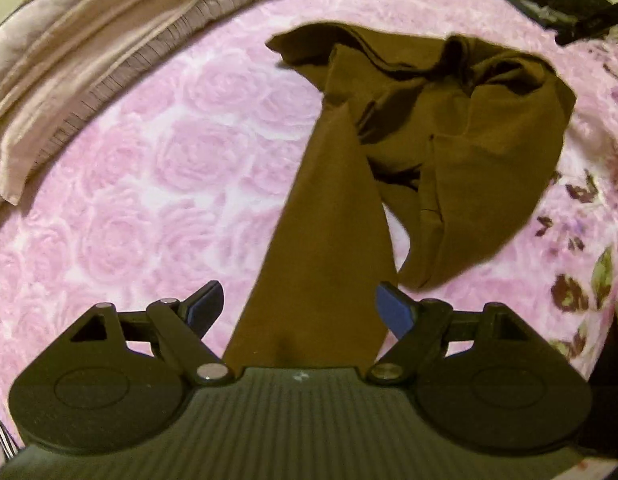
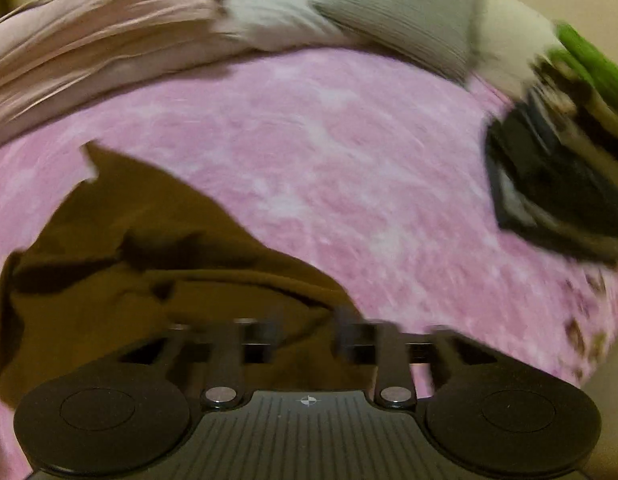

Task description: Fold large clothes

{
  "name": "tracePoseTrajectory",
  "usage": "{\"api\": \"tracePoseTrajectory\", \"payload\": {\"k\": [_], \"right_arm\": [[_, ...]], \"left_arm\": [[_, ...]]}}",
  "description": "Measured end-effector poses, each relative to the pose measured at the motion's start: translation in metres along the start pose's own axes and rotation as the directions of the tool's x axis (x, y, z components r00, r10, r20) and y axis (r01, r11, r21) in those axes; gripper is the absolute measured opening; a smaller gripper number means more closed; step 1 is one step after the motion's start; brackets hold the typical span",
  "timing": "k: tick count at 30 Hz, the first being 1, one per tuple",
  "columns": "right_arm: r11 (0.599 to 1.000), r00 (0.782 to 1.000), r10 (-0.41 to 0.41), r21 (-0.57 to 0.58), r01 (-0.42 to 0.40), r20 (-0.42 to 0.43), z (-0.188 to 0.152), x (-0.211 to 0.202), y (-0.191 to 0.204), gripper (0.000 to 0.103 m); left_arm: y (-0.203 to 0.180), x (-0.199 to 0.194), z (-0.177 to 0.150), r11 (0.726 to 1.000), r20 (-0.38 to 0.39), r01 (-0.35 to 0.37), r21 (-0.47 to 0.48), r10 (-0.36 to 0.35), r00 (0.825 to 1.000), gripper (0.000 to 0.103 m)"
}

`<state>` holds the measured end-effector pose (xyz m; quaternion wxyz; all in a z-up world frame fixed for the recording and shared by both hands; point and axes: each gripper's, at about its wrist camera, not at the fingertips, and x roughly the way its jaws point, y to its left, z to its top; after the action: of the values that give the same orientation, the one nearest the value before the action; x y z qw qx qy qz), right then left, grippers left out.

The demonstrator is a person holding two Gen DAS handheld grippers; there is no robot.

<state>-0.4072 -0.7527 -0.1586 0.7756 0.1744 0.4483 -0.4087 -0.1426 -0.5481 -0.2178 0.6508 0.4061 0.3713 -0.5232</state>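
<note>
Pink rose-patterned bedspread (image 1: 149, 184), brown garment (image 1: 449, 128) crumpled ahead of the left tool (image 1: 299, 304).
Its long strip is seen running between the wide, unpressing jaws; the right tool (image 2: 307, 338), partly parted, is blurred over cloth, nothing gripped.

Left gripper (image 1: 299, 306) showing black ribbed housing, round side discs, silver pivot screws, blue finger pads (image 1: 393, 312), right gripper (image 2: 307, 338) looking seemingly identical though blurring, bearing a crosshair mark
</note>
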Motion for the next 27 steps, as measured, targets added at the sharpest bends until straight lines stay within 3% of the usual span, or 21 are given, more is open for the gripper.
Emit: {"api": "tracePoseTrajectory", "payload": {"k": [2,4,7,10,12,14,15,16,17,19,21,22,27], "right_arm": [[0.996,0.998,0.055,-0.072,-0.053,0.03,0.002,-0.005,0.014,0.053],[0.972,0.986,0.165,-0.172,-0.157,0.031,0.003,-0.001,0.04,0.056],[0.887,0.954,0.301,-0.368,-0.278,0.004,0.009,0.017,0.081,0.058],[0.806,0.945,0.326,-0.522,-0.28,-0.004,0.018,0.039,0.115,0.064],[0.762,0.945,0.326,-0.59,-0.269,-0.01,0.025,0.057,0.134,0.069],[0.713,0.953,0.302,-0.662,-0.234,-0.011,0.026,0.078,0.148,0.069],[0.695,0.963,0.269,-0.691,-0.202,-0.011,0.026,0.09,0.152,0.069],[0.692,0.969,0.246,-0.697,-0.189,-0.019,0.028,0.101,0.152,0.069],[0.702,0.97,0.238,-0.683,-0.2,-0.039,0.03,0.11,0.15,0.069],[0.75,0.968,0.232,-0.617,-0.238,-0.092,0.037,0.124,0.135,0.054],[0.792,0.961,0.247,-0.545,-0.274,-0.124,0.049,0.124,0.122,0.006],[0.807,0.965,0.235,-0.531,-0.259,-0.113,0.054,0.118,0.115,0.0],[0.909,0.988,0.143,-0.404,-0.107,0.06,0.082,0.074,0.059,0.0]], "left_arm": [[0.0,0.015,0.005,1.0,-0.018,0.004,0.003,-0.004,1.0,0.079],[0.003,0.028,0.011,1.0,-0.025,0.004,-0.001,-0.004,1.0,0.078],[0.01,0.048,0.023,1.0,-0.014,0.015,-0.011,-0.015,1.0,0.075],[0.018,0.074,0.033,0.999,-0.021,0.04,0.005,-0.04,0.999,0.069],[0.025,0.094,0.034,0.997,-0.057,0.076,-0.005,-0.076,0.995,0.056],[0.03,0.106,0.031,0.992,-0.092,0.124,-0.033,-0.127,0.988,0.022],[0.032,0.107,0.028,0.99,-0.092,0.136,-0.043,-0.139,0.986,0.015],[0.034,0.105,0.027,0.989,-0.085,0.142,-0.049,-0.145,0.986,0.002],[0.036,0.1,0.025,0.989,-0.074,0.14,-0.055,-0.144,0.987,0.0],[0.041,0.087,0.023,0.988,-0.047,0.137,-0.07,-0.14,0.989,0.0],[0.05,0.068,0.024,0.989,-0.015,0.118,-0.09,-0.12,0.993,0.0],[0.054,0.059,0.026,0.99,-0.001,0.1,-0.096,-0.101,0.995,0.0],[0.086,0.019,0.041,0.987,0.044,0.036,-0.155,-0.029,0.999,0.0]]}}
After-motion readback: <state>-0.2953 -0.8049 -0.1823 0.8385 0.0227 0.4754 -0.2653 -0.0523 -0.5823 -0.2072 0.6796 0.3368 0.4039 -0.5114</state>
